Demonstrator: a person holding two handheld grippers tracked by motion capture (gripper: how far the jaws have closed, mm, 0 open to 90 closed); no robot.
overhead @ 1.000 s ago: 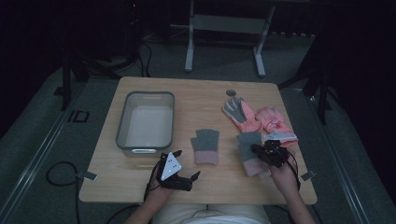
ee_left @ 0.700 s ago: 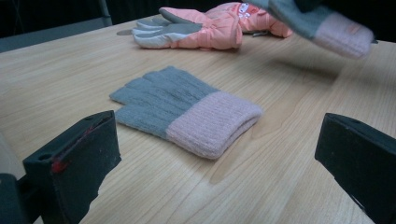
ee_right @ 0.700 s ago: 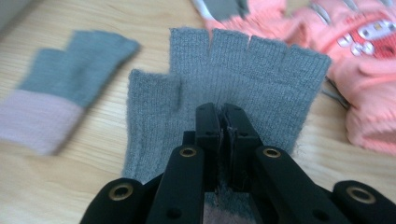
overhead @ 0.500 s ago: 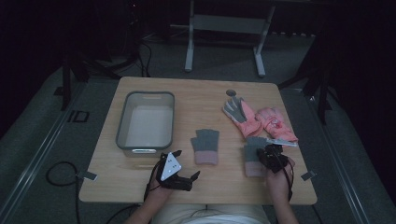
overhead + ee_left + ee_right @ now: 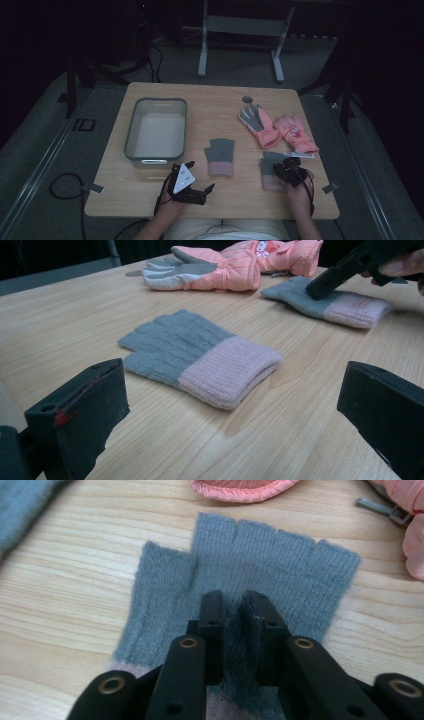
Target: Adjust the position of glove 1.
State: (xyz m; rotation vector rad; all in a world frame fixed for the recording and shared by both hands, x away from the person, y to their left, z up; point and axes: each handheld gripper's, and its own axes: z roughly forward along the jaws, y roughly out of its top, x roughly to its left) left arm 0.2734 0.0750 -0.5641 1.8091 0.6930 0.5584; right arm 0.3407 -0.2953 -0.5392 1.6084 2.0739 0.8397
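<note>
The right tongs sit on the right grey glove, which lies flat on the tabletop at its near right, fingers pointing away and pink cuff toward the person. In the right gripper view the two black jaws stand close together with a narrow gap, their tips pressed down into the grey knit just below the glove's fingers; a little fold of fabric rises between them. The jaws have just been opening slightly, with the knit between them, and the pads look barely apart from the fabric, so the grip is loose at most. The left gripper view shows the same tongs tilted down onto that glove from the right.

The left tongs rest low at the near edge of the tabletop, left of centre, jaws spread wide and holding nothing. In their own view the jaws stand far apart at the bottom corners, aimed at the second grey glove, which lies flat near the middle of the tabletop, pink cuff toward the person, well clear of the jaws.

Two pink gloves lie side by side at the far right, just beyond the right grey glove. A grey bin stands at the left, and a small dark disc lies near the far edge.
</note>
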